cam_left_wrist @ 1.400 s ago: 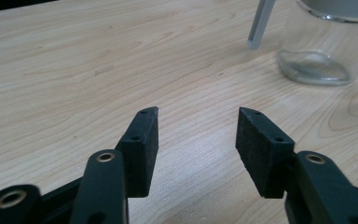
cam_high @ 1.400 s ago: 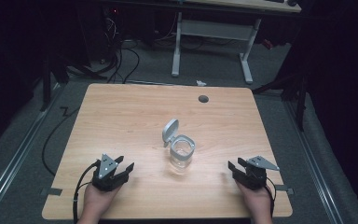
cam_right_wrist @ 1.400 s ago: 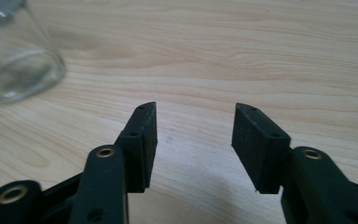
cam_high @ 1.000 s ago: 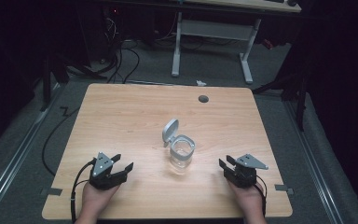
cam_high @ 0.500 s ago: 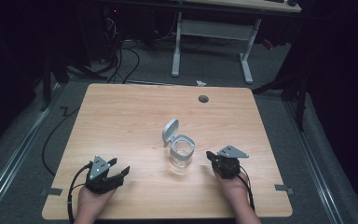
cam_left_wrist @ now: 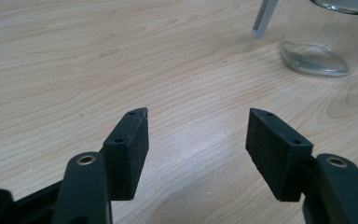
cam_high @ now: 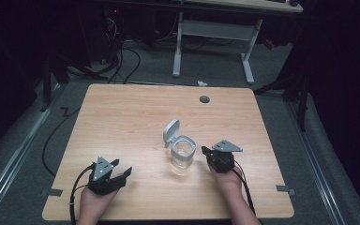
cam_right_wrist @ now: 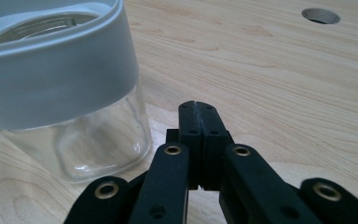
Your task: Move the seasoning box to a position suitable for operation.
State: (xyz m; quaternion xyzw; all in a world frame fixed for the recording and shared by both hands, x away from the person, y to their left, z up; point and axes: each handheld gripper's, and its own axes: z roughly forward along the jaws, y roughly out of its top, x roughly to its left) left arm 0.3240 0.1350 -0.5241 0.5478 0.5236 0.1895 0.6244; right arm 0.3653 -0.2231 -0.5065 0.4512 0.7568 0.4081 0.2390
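**Glass jar mid-worktop, one hand-held gripper beside it**

High view: the glass jar (cam_high: 183,153) stands mid-worktop (cam_high: 122,122), its grey lid (cam_high: 170,131) tipped up at the back. A round hole (cam_high: 204,99) lies near the far edge.

Left gripper view: the left hand-held gripper (cam_left_wrist: 196,135) is released, jaws wide apart over bare wood; the jar is cut off at top right.

Right gripper view: the right hand-held gripper (cam_right_wrist: 199,112) is clenched on nothing, just beside the jar.

Left hand-held gripper (cam_high: 117,174) agape, right hand-held gripper (cam_high: 206,151) closed.
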